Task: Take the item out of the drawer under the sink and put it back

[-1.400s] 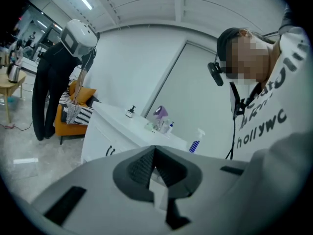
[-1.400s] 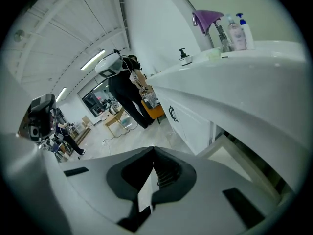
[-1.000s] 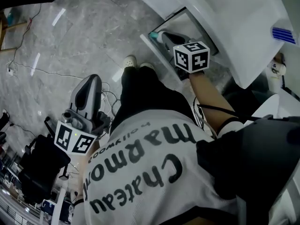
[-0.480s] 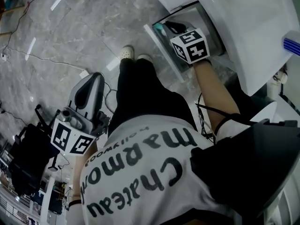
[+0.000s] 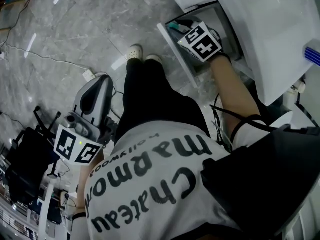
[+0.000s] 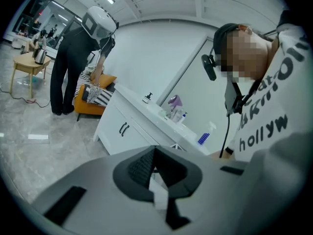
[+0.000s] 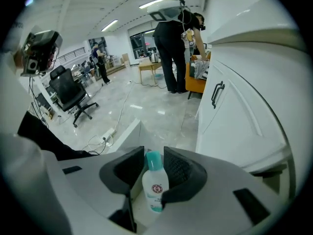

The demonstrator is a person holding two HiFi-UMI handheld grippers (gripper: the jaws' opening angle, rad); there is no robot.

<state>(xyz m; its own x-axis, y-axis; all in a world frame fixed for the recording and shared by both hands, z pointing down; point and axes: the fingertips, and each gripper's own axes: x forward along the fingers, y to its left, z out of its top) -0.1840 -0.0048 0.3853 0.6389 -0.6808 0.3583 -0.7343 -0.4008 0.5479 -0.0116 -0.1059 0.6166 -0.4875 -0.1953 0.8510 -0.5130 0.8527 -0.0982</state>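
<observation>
Your right gripper (image 7: 154, 156) reaches into the open drawer (image 5: 176, 54) at one o'clock, its jaws opening around the teal-capped bottle (image 7: 155, 182) standing inside, apparently to grip it. Your left gripper (image 6: 155, 152), at eight o'clock, hangs closed and empty, clear of the work.

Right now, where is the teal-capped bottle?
In the right gripper view, the teal-capped bottle stands in the drawer, between the opening jaws of the right gripper. In the head view that drawer is upper right, under the white counter.
</observation>
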